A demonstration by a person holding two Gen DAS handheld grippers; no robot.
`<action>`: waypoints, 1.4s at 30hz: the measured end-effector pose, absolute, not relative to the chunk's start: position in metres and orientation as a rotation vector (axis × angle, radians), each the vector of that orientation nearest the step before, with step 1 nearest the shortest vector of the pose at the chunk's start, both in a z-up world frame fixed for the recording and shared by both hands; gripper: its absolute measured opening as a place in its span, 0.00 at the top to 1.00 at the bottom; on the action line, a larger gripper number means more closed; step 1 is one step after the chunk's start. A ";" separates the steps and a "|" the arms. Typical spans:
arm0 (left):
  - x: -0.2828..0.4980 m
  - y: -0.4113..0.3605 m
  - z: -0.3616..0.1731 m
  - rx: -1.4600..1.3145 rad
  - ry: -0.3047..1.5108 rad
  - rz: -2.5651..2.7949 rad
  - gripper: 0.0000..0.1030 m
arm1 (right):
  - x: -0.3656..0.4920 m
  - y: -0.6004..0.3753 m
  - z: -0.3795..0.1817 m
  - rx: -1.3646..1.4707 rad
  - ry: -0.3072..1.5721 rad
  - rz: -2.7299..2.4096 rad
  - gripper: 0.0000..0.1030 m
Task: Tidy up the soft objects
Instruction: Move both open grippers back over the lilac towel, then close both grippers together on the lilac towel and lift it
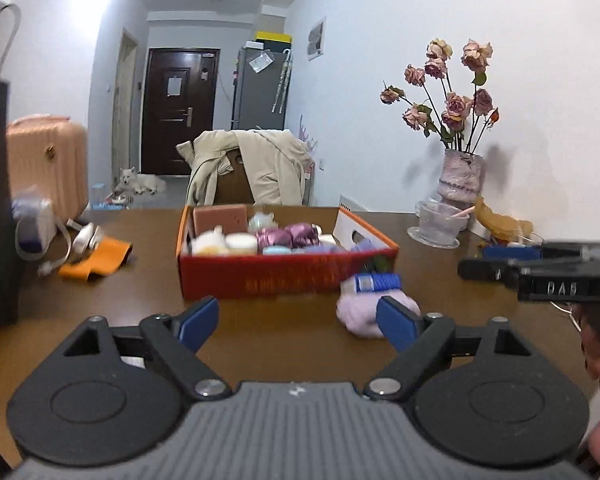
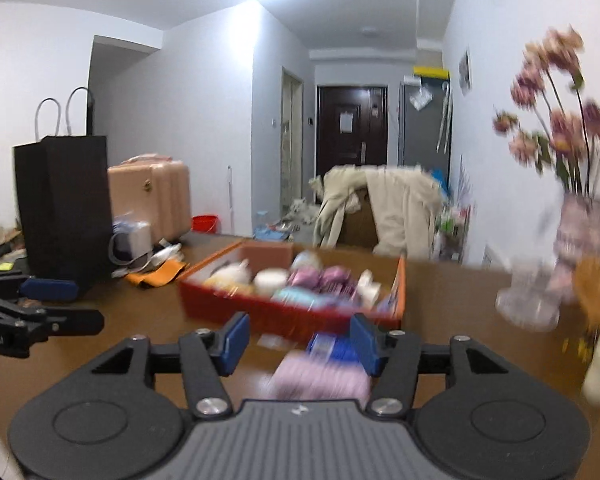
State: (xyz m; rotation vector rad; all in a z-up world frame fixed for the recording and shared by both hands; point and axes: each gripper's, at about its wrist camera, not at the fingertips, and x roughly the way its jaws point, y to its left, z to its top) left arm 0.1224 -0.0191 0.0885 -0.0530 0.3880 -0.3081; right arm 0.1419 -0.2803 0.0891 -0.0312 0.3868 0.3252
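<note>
both wrist cameras sit low over the brown table (image 1: 284,332), looking along their open fingers toward the red box (image 1: 284,276) and the dark door (image 1: 180,108) down the hall; the right view (image 2: 296,348) stands closer and further right, sharing the box (image 2: 292,312), draped chair and vase

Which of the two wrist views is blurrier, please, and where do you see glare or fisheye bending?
Right wrist view: clearly blurrier, with the red box, the lilac yarn ball and the flowers smeared; the ceiling light blows out to white glare at the top. Left wrist view: mostly sharp, only the red box front slightly smeared; walls and door frames bow near the edges, dark corners.
</note>
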 end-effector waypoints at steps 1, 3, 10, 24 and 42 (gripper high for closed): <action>0.115 -0.017 0.085 -0.067 0.392 -0.305 0.14 | 0.134 -0.281 0.084 -0.028 0.402 0.323 0.46; 0.102 -0.013 0.079 -0.089 0.404 -0.307 0.13 | 0.120 -0.282 0.075 -0.038 0.432 0.332 0.46; 0.096 -0.019 0.079 -0.064 0.400 -0.298 0.12 | 0.105 -0.293 0.069 -0.011 0.430 0.301 0.45; 0.200 -0.068 0.058 -0.137 0.543 -0.339 0.13 | 0.194 -0.333 0.034 0.118 0.524 0.261 0.44; 0.329 -0.109 -0.015 -0.359 0.792 -0.479 0.64 | 0.307 -0.331 -0.020 0.245 0.681 0.373 0.69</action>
